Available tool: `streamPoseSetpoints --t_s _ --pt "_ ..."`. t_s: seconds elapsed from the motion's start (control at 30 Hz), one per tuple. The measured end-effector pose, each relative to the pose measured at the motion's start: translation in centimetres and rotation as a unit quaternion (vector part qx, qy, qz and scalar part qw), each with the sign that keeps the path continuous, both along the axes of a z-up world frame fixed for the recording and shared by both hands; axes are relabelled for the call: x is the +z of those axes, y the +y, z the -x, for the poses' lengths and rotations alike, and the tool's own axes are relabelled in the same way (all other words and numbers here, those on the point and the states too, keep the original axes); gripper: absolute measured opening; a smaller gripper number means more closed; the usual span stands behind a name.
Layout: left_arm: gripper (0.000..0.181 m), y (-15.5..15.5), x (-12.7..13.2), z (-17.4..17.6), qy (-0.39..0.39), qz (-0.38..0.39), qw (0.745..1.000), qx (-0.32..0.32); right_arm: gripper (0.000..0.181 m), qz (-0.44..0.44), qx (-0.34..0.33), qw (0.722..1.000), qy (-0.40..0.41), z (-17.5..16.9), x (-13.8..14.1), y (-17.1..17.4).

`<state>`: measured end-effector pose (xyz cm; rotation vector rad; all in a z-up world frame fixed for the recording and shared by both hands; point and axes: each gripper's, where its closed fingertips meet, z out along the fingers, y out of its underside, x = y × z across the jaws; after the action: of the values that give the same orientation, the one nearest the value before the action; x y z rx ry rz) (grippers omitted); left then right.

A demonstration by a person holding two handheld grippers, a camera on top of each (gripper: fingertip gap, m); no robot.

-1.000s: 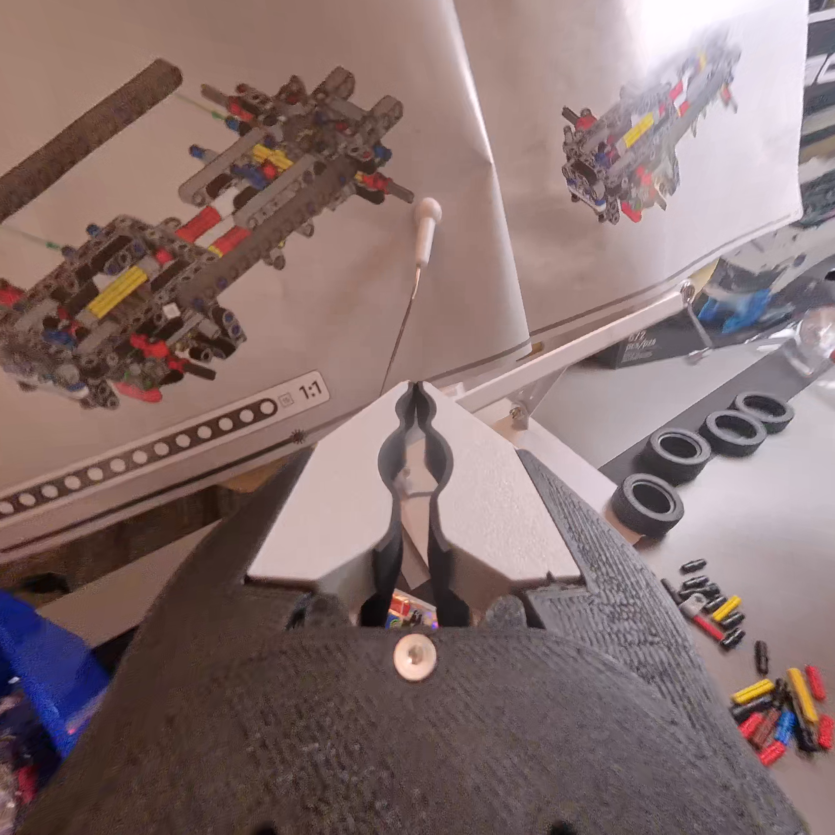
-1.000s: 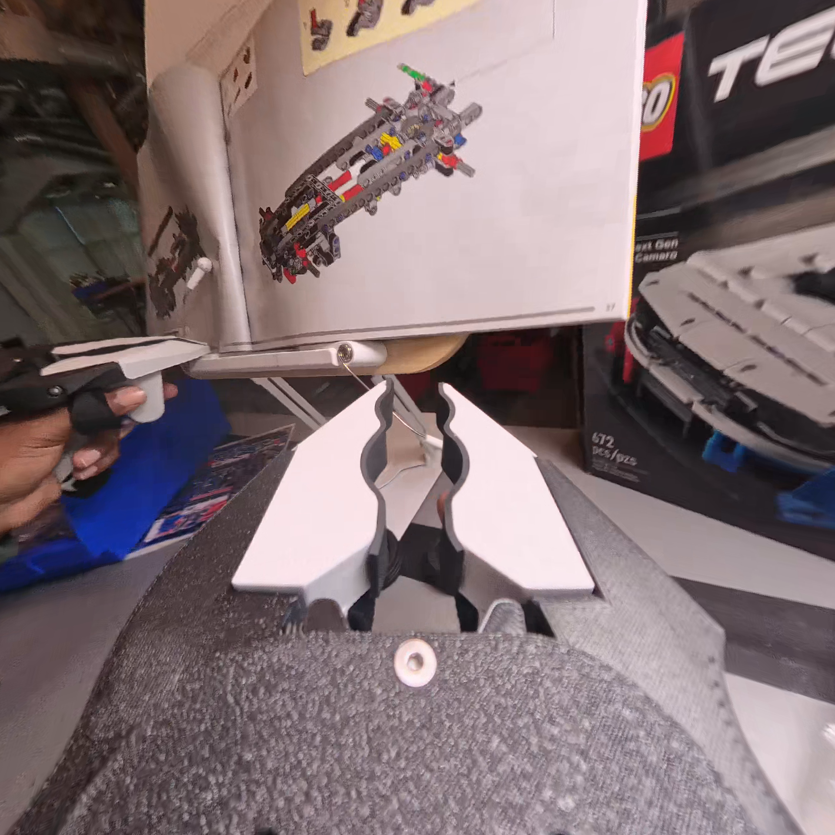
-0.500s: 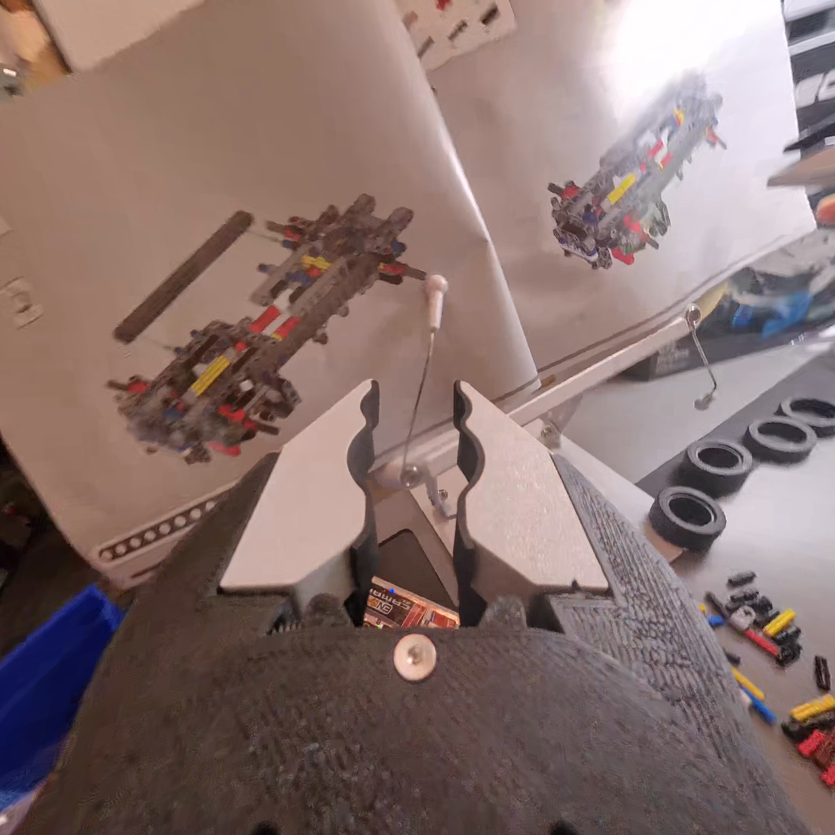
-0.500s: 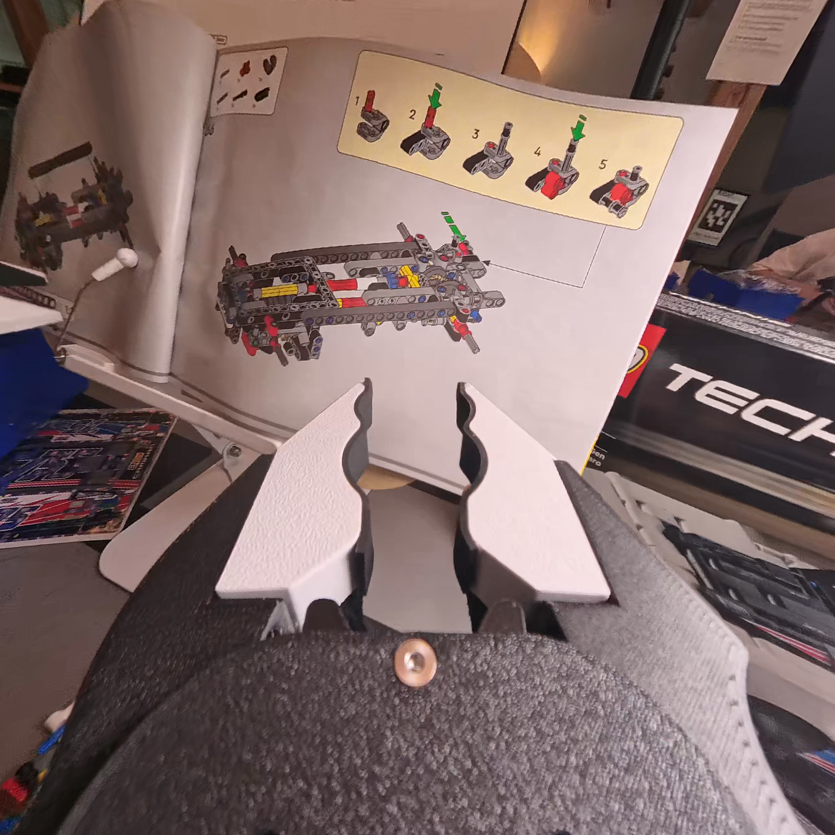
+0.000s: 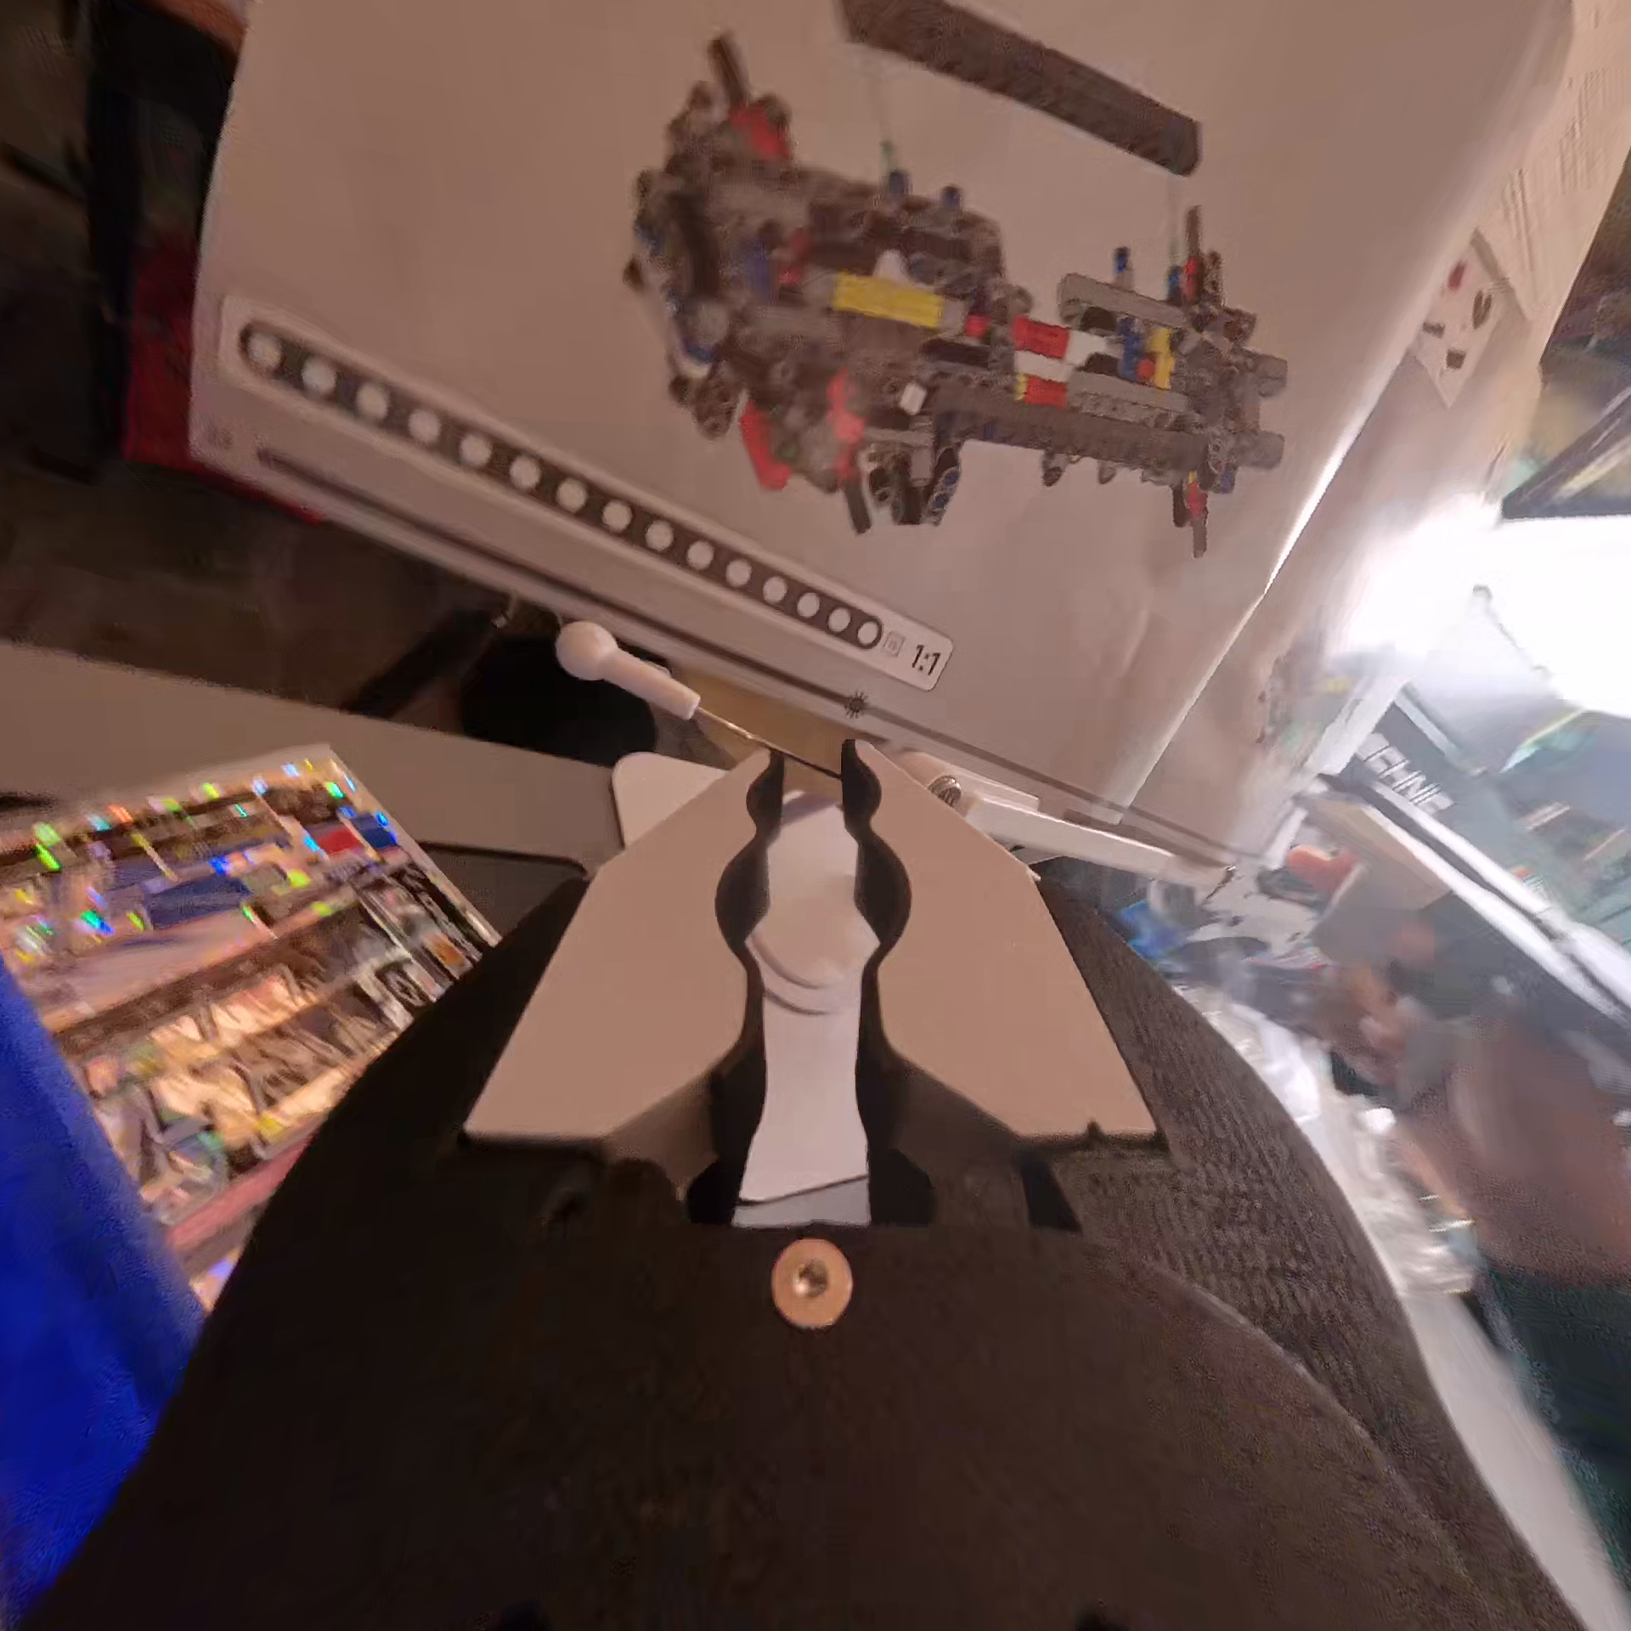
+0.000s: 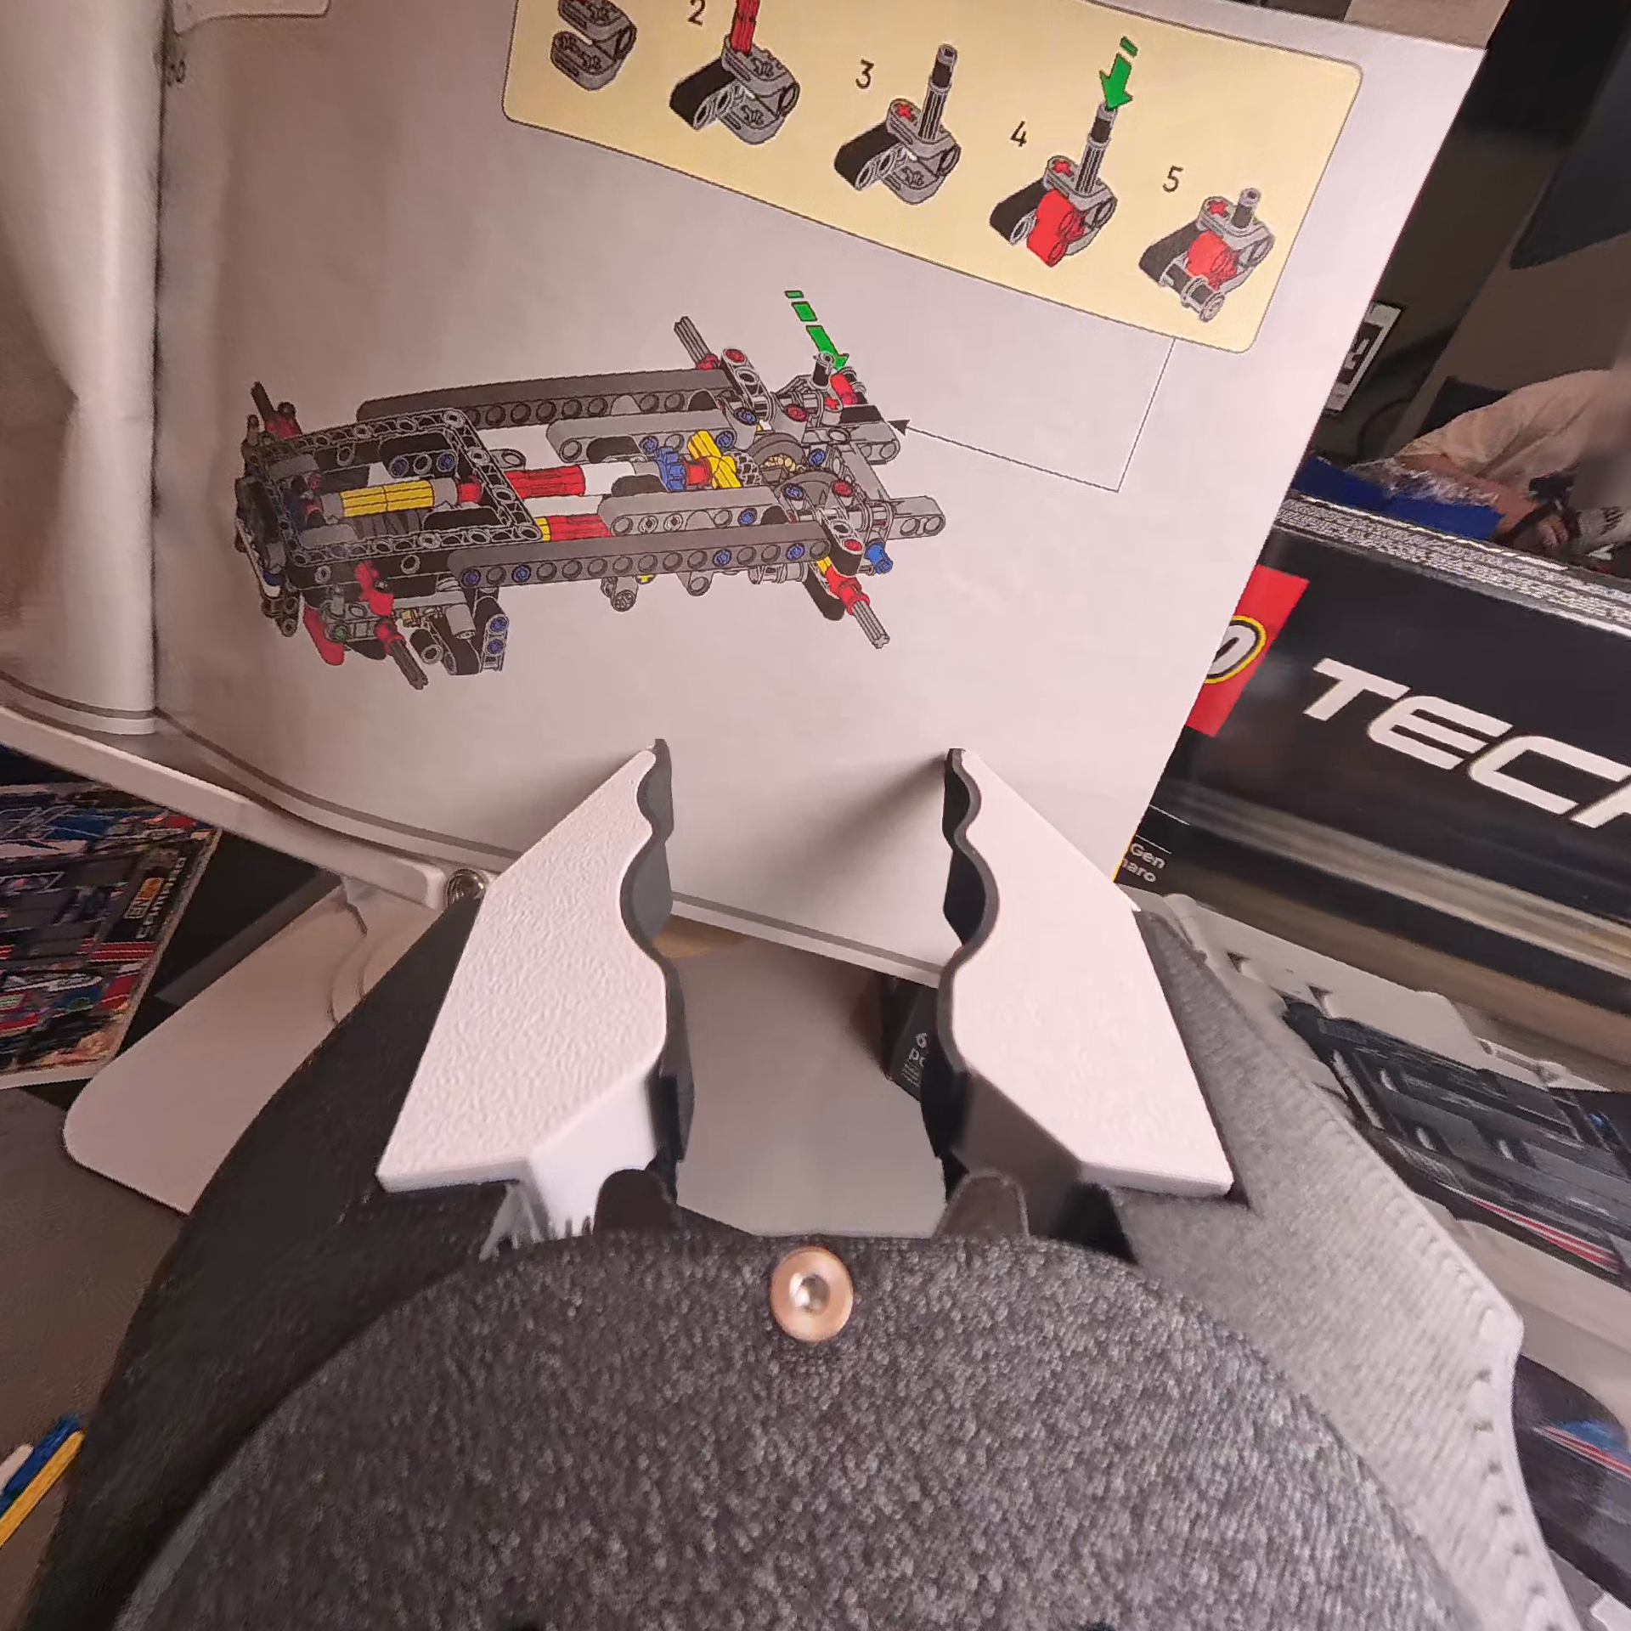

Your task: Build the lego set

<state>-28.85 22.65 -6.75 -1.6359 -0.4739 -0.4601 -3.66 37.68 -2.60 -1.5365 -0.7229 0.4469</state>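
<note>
The open instruction booklet [image 5: 529,221] stands on a white book stand [image 5: 1059,830]. Its left page shows the chassis drawing and a 1:1 beam scale. My left gripper [image 5: 809,757] is at the stand's front ledge, jaws a narrow gap apart, with nothing seen between them. The white-tipped wire page holder [image 5: 618,671] lies swung down to the left, off the page, just beyond the tips. My right gripper [image 6: 807,763] is wide open and empty, facing the booklet's right page [image 6: 618,221]. No loose Lego parts show clearly.
A shiny sticker sheet [image 5: 203,927] lies left of the stand and shows in the right wrist view too [image 6: 79,927]. The black Lego box [image 6: 1412,750] stands right of the booklet. The stand's white base [image 6: 203,1094] spreads forward. Something blue [image 5: 53,1236] is at far left. The left gripper's tips are roughly 30 centimeters from the right gripper's.
The left gripper swung left and lower, and its jaws narrowed. The wire page holder went from upright on the page to lying down leftward. The right gripper moved closer to the right page and opened wider.
</note>
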Motion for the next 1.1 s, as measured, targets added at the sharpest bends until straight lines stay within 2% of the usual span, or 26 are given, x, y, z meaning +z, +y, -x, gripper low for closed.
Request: streamPoseSetpoints --t_s 0.07,0.13,0.17,0.23,0.3,0.37,0.43,0.47,0.53,0.6,0.7,0.8,0.83,0.93,1.1 --pt "0.011 -0.4 -0.8 -0.3 -0.111 -0.008 0.994 -0.006 0.061 0.004 0.004 1.000 -0.002 0.1 0.0 -0.1" --pt "0.017 -0.5 -1.4 -1.0 -0.216 -0.016 0.976 -0.027 0.063 0.008 0.007 1.000 -0.004 0.2 0.0 -0.1" --pt "0.021 -0.6 -1.6 -2.1 -0.246 -0.015 0.967 -0.058 0.063 0.010 0.008 1.000 -0.005 0.2 0.0 -0.2" --pt "0.039 -0.9 -1.6 -4.8 -0.282 -0.019 0.951 -0.123 0.065 0.014 0.010 1.000 -0.008 0.3 0.0 -0.1" --pt "0.040 -1.5 -0.7 -6.7 -0.284 -0.044 0.946 -0.154 0.065 0.016 0.009 1.000 -0.009 0.3 0.2 0.0" --pt "0.041 -1.9 0.6 -8.6 -0.195 -0.053 0.965 -0.166 0.068 0.009 0.001 1.000 -0.008 0.2 0.6 0.2" --pt "0.039 -1.8 2.5 -9.5 -0.046 -0.067 0.986 -0.148 0.073 -0.002 -0.012 1.000 -0.008 0.0 1.1 0.5" --pt "0.038 -1.5 3.5 -9.6 0.046 -0.072 0.988 -0.129 0.078 -0.004 -0.014 1.000 -0.008 0.1 1.3 0.6" --pt "0.037 -0.6 5.2 -10.3 0.218 -0.070 0.968 -0.105 0.085 0.001 -0.013 1.000 -0.014 0.4 1.6 0.7" --pt "0.037 0.9 5.5 -12.2 0.319 -0.042 0.938 -0.131 0.092 0.017 -0.003 1.000 -0.026 0.9 1.6 0.7" --pt "0.033 3.8 5.2 -13.5 0.354 -0.004 0.922 -0.156 0.103 0.048 0.011 0.998 -0.032 1.4 1.7 0.8" --pt "0.028 6.4 4.3 -12.8 0.388 0.040 0.909 -0.149 0.107 0.052 0.008 0.998 -0.040 1.5 2.1 1.0" --pt "0.020 7.0 3.9 -12.6 0.395 0.051 0.906 -0.145 0.108 0.052 0.007 0.998 -0.043 1.7 2.1 1.0" --pt "0.005 7.9 4.0 -11.9 0.402 0.048 0.908 -0.111 0.106 0.046 0.000 0.998 -0.052 2.4 1.7 0.8" --pt "0.008 7.9 4.0 -11.9 0.405 0.050 0.907 -0.104 0.096 0.030 -0.021 0.998 -0.056 2.7 1.7 0.4"
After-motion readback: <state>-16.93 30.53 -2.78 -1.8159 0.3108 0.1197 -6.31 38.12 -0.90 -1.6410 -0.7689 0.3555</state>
